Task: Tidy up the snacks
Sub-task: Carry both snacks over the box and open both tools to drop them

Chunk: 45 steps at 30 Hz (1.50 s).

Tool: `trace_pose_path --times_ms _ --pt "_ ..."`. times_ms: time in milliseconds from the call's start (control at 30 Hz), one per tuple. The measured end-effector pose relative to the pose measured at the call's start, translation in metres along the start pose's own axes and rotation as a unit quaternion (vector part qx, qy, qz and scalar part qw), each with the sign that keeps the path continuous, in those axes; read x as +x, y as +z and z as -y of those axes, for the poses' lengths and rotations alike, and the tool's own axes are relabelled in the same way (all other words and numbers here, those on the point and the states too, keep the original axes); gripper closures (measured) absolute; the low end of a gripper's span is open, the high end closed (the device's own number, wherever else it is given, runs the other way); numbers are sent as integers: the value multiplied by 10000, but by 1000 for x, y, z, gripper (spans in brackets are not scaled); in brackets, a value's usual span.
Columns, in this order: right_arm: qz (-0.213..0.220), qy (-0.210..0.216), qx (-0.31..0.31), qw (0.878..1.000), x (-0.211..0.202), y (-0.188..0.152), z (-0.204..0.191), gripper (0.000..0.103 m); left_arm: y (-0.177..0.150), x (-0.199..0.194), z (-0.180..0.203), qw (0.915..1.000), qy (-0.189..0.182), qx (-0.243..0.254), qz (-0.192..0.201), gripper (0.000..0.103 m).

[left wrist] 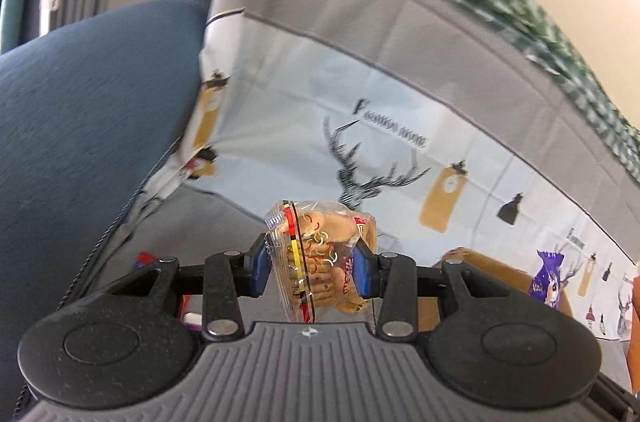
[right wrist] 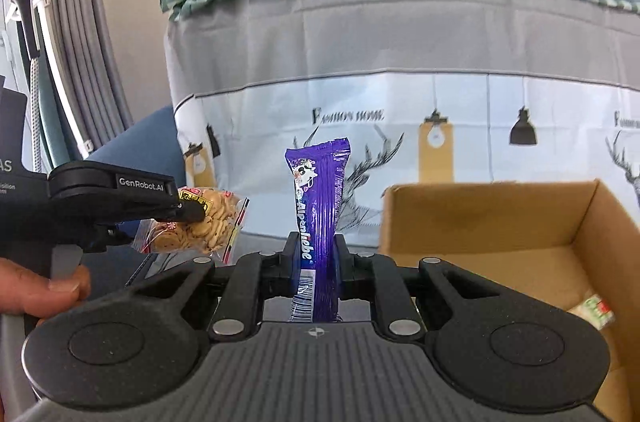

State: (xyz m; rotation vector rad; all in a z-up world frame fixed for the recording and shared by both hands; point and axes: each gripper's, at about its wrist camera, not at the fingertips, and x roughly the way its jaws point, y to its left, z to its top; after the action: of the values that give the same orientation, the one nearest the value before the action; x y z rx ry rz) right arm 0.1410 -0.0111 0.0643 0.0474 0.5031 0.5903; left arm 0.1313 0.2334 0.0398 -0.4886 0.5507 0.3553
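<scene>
two tongs clenched, left tongs (left wrist: 314, 268) on biscuit bag (left wrist: 320, 258), right tongs (right wrist: 316, 258) on purple candy stick (right wrist: 320, 214), cardboard box (right wrist: 480, 218) cut off

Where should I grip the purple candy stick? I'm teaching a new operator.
Grip the candy stick on its lower body, just above the barcode, as the right gripper does now. Come from below, along its length, with fingers on the long sides: it is long and slim, so most of it stands clear above.
</scene>
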Motion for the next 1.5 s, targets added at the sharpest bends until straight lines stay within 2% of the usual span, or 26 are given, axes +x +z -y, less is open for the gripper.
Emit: trace_pose_path --times_ms 233,500,800,1200,1500 --pt "370 -270 -95 9989 -20 9 28 87 -8 -4 31 9985 -461 215 219 59" --pt "404 -604 116 9973 -26 13 70 87 -20 -11 65 9925 -1034 497 432 59" --pt "467 -838 126 9953 -33 11 89 87 -41 -16 101 9823 -1625 832 421 59" --pt "458 -1356 187 9895 -38 12 115 87 -67 -15 134 9719 -2013 1208 162 59" --pt "403 -1511 233 9874 -37 12 118 87 -74 -13 141 9689 -2087 1323 86 59"
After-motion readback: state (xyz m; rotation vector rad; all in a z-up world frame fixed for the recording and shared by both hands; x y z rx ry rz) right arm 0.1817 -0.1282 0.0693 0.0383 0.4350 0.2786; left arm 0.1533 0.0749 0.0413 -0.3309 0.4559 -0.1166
